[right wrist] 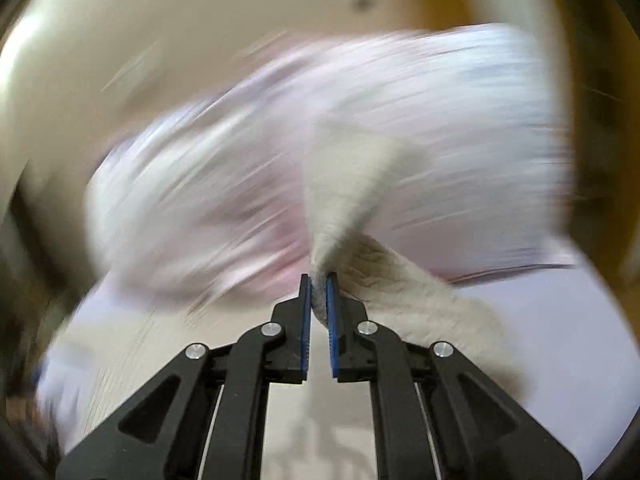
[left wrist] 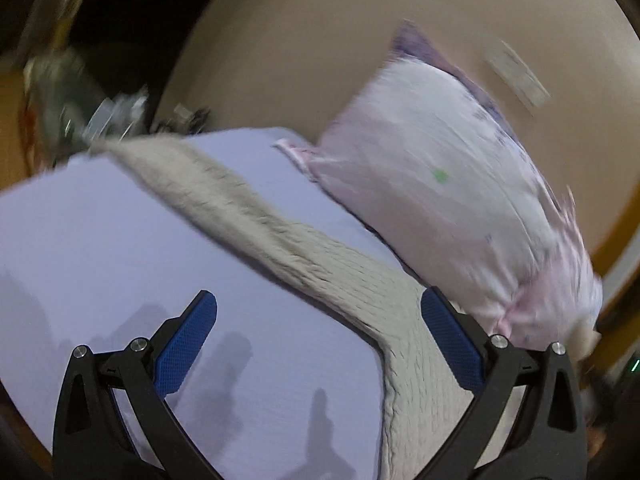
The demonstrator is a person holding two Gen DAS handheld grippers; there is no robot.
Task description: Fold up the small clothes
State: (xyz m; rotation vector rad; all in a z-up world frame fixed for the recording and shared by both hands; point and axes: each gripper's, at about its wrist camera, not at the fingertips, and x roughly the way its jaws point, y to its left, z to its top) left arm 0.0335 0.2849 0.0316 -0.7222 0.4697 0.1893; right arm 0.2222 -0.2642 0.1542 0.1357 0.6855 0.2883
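The right tool (right wrist: 319, 280) is clamped on a bunched corner of the grey knit (right wrist: 400, 296), a ribbed small garment that trails from the pinch down across the lavender sheet (right wrist: 560, 320). In the left wrist view the knit (left wrist: 280, 232) runs as a long band over the sheet (left wrist: 120, 240), passing close by the right pad of the left tool (left wrist: 320, 320), whose blue pads (left wrist: 188, 344) stand wide apart with nothing between them. A pink pillow (left wrist: 440, 200) lies just beyond the band; whether they touch is lost in the blur. The step looks like carrying the held corner over to make a fold. To do it well, I would bring the left tool down to pin or pinch the band's free end, keep the cloth taut between both tools, and lay it flat clear of the pillow.
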